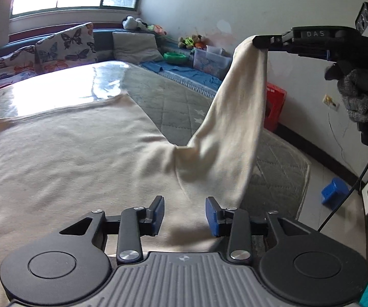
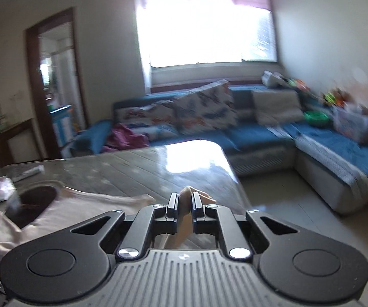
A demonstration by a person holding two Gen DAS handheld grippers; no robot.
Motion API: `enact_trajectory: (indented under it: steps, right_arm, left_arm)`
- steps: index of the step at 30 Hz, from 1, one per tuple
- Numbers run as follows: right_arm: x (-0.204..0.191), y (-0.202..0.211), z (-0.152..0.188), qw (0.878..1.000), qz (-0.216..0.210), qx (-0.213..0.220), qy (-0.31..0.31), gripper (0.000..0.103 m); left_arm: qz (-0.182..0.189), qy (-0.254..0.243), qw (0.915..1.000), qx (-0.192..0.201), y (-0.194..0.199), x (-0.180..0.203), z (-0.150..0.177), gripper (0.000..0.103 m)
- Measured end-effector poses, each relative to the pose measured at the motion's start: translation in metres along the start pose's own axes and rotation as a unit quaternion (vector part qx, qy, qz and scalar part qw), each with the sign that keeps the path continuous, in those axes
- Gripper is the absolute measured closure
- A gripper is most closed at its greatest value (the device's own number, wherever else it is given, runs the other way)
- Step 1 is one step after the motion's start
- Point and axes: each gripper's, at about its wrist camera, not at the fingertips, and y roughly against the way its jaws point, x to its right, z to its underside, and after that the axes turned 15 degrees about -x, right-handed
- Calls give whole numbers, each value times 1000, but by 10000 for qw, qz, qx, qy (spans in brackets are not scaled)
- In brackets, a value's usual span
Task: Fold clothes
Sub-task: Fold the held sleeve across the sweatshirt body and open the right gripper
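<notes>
A cream garment (image 1: 69, 148) lies spread flat on the grey quilted table cover (image 1: 173, 102). Its right sleeve (image 1: 237, 107) is lifted high off the table, pinched at the cuff by my right gripper (image 1: 260, 42), which is held by a gloved hand (image 1: 355, 97). In the right wrist view the same gripper (image 2: 184, 200) is shut on a fold of the cream cloth (image 2: 185, 194), with the garment's body and neck opening (image 2: 37, 199) below at the left. My left gripper (image 1: 184, 211) hovers over the garment's near part, its blue pads apart with nothing pinched between them.
A blue corner sofa (image 2: 260, 133) with butterfly cushions (image 1: 66, 43) runs behind the table. Toys, a green bowl (image 1: 175, 57) and a clear box sit on its right part. A red crate (image 1: 274, 105) and a blue block (image 1: 334, 190) stand on the floor to the right.
</notes>
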Motion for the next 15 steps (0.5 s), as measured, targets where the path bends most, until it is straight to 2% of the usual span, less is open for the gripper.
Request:
enact_trajectory:
  steps: [2,7,12,15]
  right_arm:
    - [-21,1,-11,9994,-207,44,270,94]
    - [-84,-14,-30,9925,-810,-2,920,94]
    - [-147,-46,-31,9789,-1410,-330,1442,94]
    - [-174,-66,-26,9711,-1601,-582,1671,94]
  left_arm:
    - [-60,176,9997,179,13,-10,3,58]
    - [-369,642,9961,475,44,-42,20,57]
    - [-590,1183,9895,580,65,-72,45,57]
    - [-659,1434,9859,558,70,-83,56,57]
